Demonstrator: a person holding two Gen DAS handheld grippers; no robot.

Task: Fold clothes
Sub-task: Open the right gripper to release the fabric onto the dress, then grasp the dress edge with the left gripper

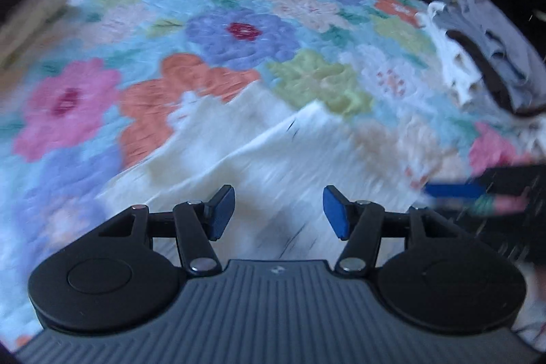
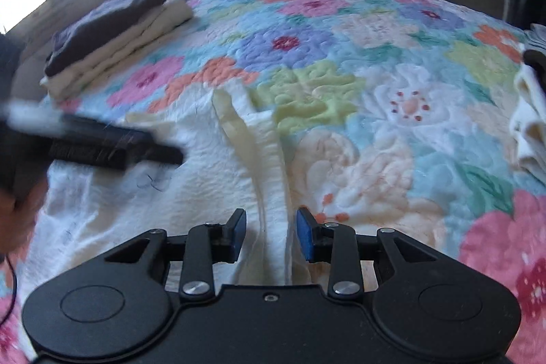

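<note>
the white garment [image 2: 191, 166] looks light, soft and limp, a thin crinkled cloth that will sag and slide wherever it is not held, so it is best taken by a pinch on an edge or corner rather than in its middle, with both tongs sharing the hold to keep a fold line straight. it lies spread on the floral quilt [image 2: 392, 111], near the front edge of the bed, with a raised ridge of cloth running away from the right gripper [image 2: 271, 234]; cream patches show where it doubles over. that ridge passes between the right gripper's blue pads, which stand narrowly apart on either side of it and do not appear to press it. the left gripper [image 1: 279, 210] hangs wide open above the flat part of the garment, holding nothing. a folded stack [image 2: 116, 36], dark on top of cream, sits at the far left of the quilt, and a loose heap of clothes [image 1: 484, 57] waits at the right edge.
</note>
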